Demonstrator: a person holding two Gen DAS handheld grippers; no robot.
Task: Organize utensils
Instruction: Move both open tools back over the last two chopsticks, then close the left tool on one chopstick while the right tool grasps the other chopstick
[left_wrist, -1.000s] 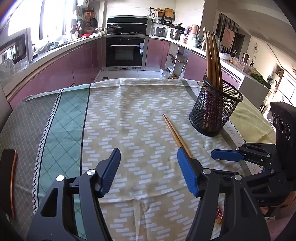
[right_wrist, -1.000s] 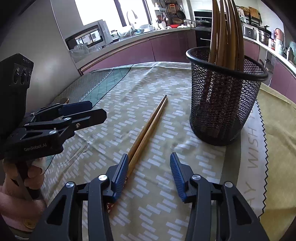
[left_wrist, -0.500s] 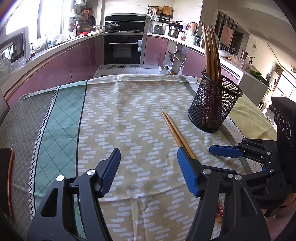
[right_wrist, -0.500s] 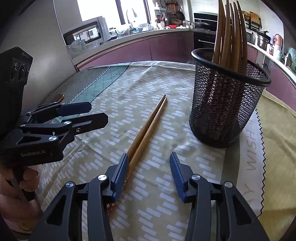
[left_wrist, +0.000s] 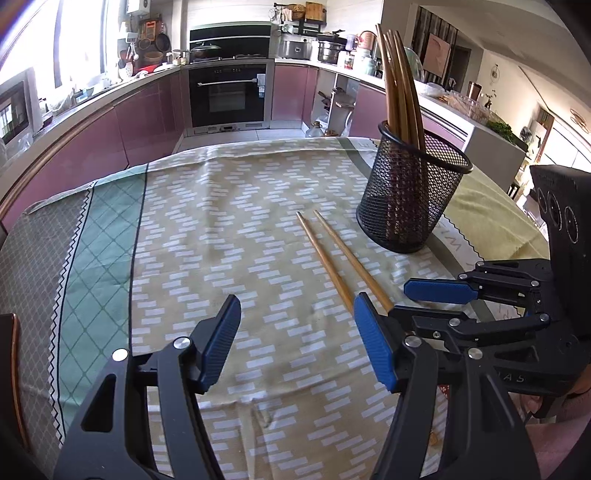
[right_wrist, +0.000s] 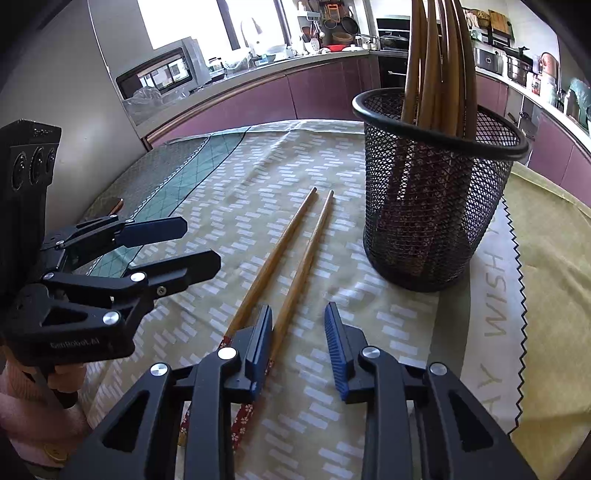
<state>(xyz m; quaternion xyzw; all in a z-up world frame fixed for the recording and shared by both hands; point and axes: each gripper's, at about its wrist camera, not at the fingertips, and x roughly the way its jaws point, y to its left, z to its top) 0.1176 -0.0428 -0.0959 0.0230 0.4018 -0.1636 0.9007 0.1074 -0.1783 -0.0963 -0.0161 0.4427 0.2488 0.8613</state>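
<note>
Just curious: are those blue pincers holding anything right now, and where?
Nothing is held. The right gripper is open, one finger between the two chopsticks near their patterned ends. The left gripper is open and empty.

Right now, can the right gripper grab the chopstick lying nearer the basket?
Probably yes: the right gripper is open, and that chopstick already runs between its jaws on the tablecloth, with nothing over it.

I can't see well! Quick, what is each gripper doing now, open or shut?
Left gripper: open, holding nothing.
Right gripper: open, holding nothing; one chopstick lies between its fingers on the tablecloth.
</note>
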